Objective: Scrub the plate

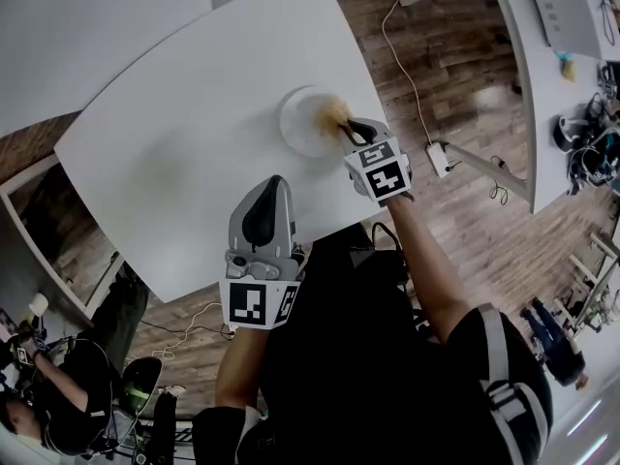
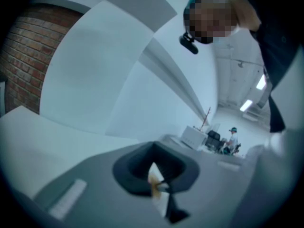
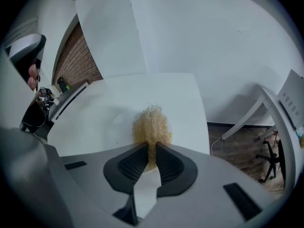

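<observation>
the scrubber (image 1: 334,114) is pinched tight by the right gripper (image 1: 351,132) and pressed on the plate (image 1: 298,129), so dirt can be rubbed off. the left gripper (image 1: 271,190) is held closed and empty, well away from the plate, so the scrubbing is not blocked.

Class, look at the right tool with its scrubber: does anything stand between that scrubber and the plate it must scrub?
Nothing visible does. The right tool is shut on the scrubber, whose far end lies over the plate, seemingly touching it. The left tool hangs back, near the table edge.
</observation>
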A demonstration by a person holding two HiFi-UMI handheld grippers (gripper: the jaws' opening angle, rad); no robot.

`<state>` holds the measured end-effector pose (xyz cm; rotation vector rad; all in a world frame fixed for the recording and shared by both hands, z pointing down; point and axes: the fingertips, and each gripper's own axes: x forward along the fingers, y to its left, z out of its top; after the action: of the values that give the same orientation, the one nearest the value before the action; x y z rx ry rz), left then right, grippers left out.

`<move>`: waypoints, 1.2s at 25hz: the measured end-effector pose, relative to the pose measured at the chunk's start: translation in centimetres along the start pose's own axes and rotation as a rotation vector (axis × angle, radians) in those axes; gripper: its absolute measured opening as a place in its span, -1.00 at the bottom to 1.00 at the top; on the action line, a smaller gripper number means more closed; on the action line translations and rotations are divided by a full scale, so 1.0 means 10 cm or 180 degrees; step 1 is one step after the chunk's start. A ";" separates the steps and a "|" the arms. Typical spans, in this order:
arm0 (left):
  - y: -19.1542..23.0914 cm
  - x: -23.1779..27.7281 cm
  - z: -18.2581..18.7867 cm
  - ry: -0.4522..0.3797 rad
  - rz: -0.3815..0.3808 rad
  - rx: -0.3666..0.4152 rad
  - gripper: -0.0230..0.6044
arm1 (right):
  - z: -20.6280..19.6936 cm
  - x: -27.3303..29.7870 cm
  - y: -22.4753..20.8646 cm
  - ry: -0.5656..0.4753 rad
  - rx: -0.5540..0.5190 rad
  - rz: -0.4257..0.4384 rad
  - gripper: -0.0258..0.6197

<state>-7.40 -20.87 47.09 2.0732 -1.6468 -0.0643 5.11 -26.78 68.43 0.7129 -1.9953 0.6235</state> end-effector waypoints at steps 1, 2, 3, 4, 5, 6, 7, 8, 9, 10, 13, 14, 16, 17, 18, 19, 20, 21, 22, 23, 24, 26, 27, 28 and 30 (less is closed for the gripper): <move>0.01 0.01 0.01 -0.0005 0.0016 -0.0004 -0.92 | 0.02 0.01 0.00 0.0000 -0.0007 0.0008 -0.79; 0.02 0.01 0.01 -0.0012 0.0031 -0.0005 -0.92 | 0.04 0.02 -0.01 -0.0002 -0.0014 0.0015 -0.79; 0.02 0.02 0.02 -0.0019 0.0045 -0.0007 -0.92 | 0.06 0.03 -0.02 -0.0004 -0.0021 0.0022 -0.79; 0.02 0.02 0.02 -0.0024 0.0059 -0.0010 -0.92 | 0.07 0.04 -0.03 -0.0006 -0.0029 0.0029 -0.79; 0.02 0.02 0.02 -0.0024 0.0071 -0.0013 -0.92 | 0.09 0.05 -0.04 -0.0009 -0.0038 0.0035 -0.79; 0.03 0.02 0.02 -0.0022 0.0083 -0.0015 -0.92 | 0.11 0.05 -0.04 -0.0015 -0.0048 0.0041 -0.79; 0.03 0.02 0.02 -0.0021 0.0094 -0.0020 -0.92 | 0.13 0.06 -0.04 -0.0025 -0.0058 0.0047 -0.79; 0.04 0.02 0.02 -0.0023 0.0106 -0.0026 -0.92 | 0.17 0.06 -0.04 -0.0040 -0.0068 0.0053 -0.79; 0.06 0.02 0.02 -0.0026 0.0118 -0.0032 -0.92 | 0.19 0.08 -0.03 -0.0046 -0.0078 0.0059 -0.79; 0.07 0.02 0.02 -0.0027 0.0130 -0.0036 -0.92 | 0.20 0.09 -0.03 -0.0034 -0.0090 0.0065 -0.79; 0.10 0.00 0.03 -0.0037 0.0167 -0.0049 -0.92 | 0.21 0.13 -0.01 0.0007 -0.0131 0.0080 -0.79; 0.11 0.00 0.04 -0.0044 0.0178 -0.0052 -0.92 | 0.23 0.14 0.01 0.0010 -0.0144 0.0086 -0.79; 0.14 -0.02 0.05 -0.0057 0.0201 -0.0059 -0.92 | 0.26 0.17 0.04 0.0010 -0.0167 0.0101 -0.79; 0.15 -0.03 0.05 -0.0062 0.0213 -0.0063 -0.92 | 0.27 0.18 0.05 0.0010 -0.0178 0.0108 -0.79; 0.16 -0.05 0.05 -0.0066 0.0224 -0.0068 -0.92 | 0.28 0.19 0.07 0.0011 -0.0191 0.0115 -0.79; 0.18 -0.06 0.05 -0.0069 0.0236 -0.0072 -0.92 | 0.29 0.20 0.09 0.0013 -0.0204 0.0122 -0.79; 0.19 -0.08 0.05 -0.0073 0.0248 -0.0076 -0.92 | 0.30 0.21 0.11 0.0014 -0.0219 0.0129 -0.79; 0.20 -0.10 0.05 -0.0078 0.0260 -0.0081 -0.92 | 0.31 0.22 0.13 0.0016 -0.0233 0.0136 -0.79; 0.21 -0.11 0.05 -0.0083 0.0271 -0.0086 -0.92 | 0.32 0.23 0.15 0.0017 -0.0246 0.0143 -0.79; 0.23 -0.13 0.06 -0.0089 0.0281 -0.0089 -0.92 | 0.34 0.24 0.17 0.0018 -0.0259 0.0149 -0.79; 0.24 -0.15 0.06 -0.0096 0.0289 -0.0093 -0.92 | 0.35 0.25 0.20 0.0019 -0.0272 0.0155 -0.79; 0.28 -0.19 0.06 -0.0106 0.0303 -0.0103 -0.92 | 0.37 0.26 0.25 0.0023 -0.0295 0.0165 -0.79; 0.29 -0.20 0.06 -0.0110 0.0308 -0.0109 -0.92 | 0.37 0.27 0.27 0.0025 -0.0306 0.0169 -0.79; 0.30 -0.22 0.06 -0.0111 0.0311 -0.0114 -0.92 | 0.38 0.28 0.30 0.0025 -0.0316 0.0173 -0.79; 0.32 -0.24 0.06 -0.0114 0.0311 -0.0116 -0.92 | 0.38 0.28 0.34 0.0027 -0.0334 0.0184 -0.79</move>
<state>-11.12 -19.33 47.22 1.9725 -1.7527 -0.0986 -0.67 -27.54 68.63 0.5903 -2.0306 0.5505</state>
